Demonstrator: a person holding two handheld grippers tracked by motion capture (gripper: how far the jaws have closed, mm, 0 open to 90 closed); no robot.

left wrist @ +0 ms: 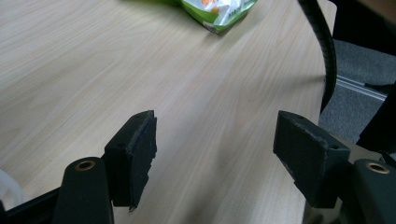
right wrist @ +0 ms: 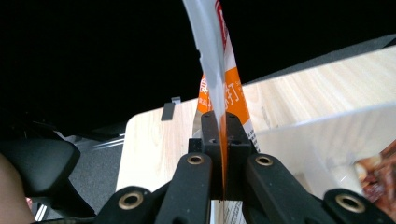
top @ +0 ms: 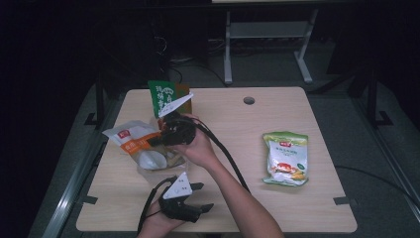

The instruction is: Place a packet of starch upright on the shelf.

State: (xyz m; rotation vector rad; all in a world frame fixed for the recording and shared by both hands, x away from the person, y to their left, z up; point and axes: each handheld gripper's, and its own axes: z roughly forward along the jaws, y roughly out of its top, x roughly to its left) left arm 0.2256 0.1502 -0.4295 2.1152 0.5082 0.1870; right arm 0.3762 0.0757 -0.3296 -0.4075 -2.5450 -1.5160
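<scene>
Right gripper view: gripper [right wrist: 223, 140] clamps orange-white packet [right wrist: 224, 70] edge.

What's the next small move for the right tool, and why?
Probably lower the orange-white packet towards the clear bag. The right tool is clamped on the packet's edge; the left tool sits open over bare table, not helping.

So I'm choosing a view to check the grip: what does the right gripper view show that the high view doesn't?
Right gripper view: the right tongs shut flat on the orange-and-white packet's edge. High view: the green packet, the upright green pouch, and the left tongs open near the front edge. Both: the wooden table and that packet.
</scene>
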